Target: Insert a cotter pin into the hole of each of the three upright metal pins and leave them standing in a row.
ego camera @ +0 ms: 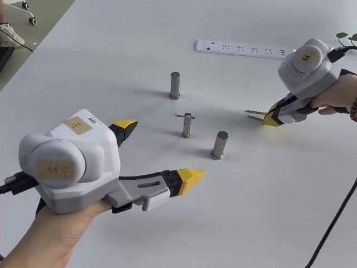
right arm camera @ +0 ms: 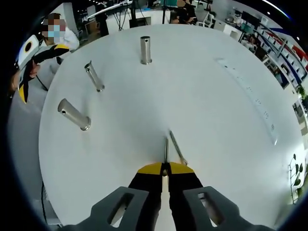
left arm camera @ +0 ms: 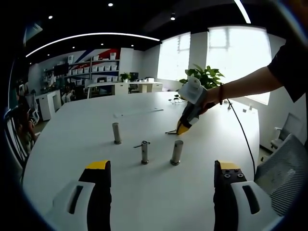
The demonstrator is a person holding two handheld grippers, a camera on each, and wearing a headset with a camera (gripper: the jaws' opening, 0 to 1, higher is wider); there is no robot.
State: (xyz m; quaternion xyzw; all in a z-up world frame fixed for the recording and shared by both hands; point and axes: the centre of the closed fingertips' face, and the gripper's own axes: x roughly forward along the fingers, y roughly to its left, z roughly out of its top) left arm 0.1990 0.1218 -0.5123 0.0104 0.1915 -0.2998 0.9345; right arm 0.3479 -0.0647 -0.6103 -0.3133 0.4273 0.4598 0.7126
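Right gripper [ego camera: 272, 119] pinches cotter pin [ego camera: 255, 113], lying level, pointing forward (along jaws).

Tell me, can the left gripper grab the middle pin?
Probably yes. The left gripper is open, and the middle pin stands ahead of it with bare table between. The right gripper, holding a cotter pin, is off to the side.

Bright, even light washes the white counter [ego camera: 111, 50] pale. The nearest metal pin [ego camera: 220, 145] throws only a soft, faint shadow to its left in the head view, which is sharp throughout. In the left gripper view the windows [left arm camera: 226, 53] blow out white, and ceiling lights [left arm camera: 172, 18] are small hot dots against a dark ceiling. Fisheye distortion curves the power strip [right arm camera: 250, 91] in the right gripper view.
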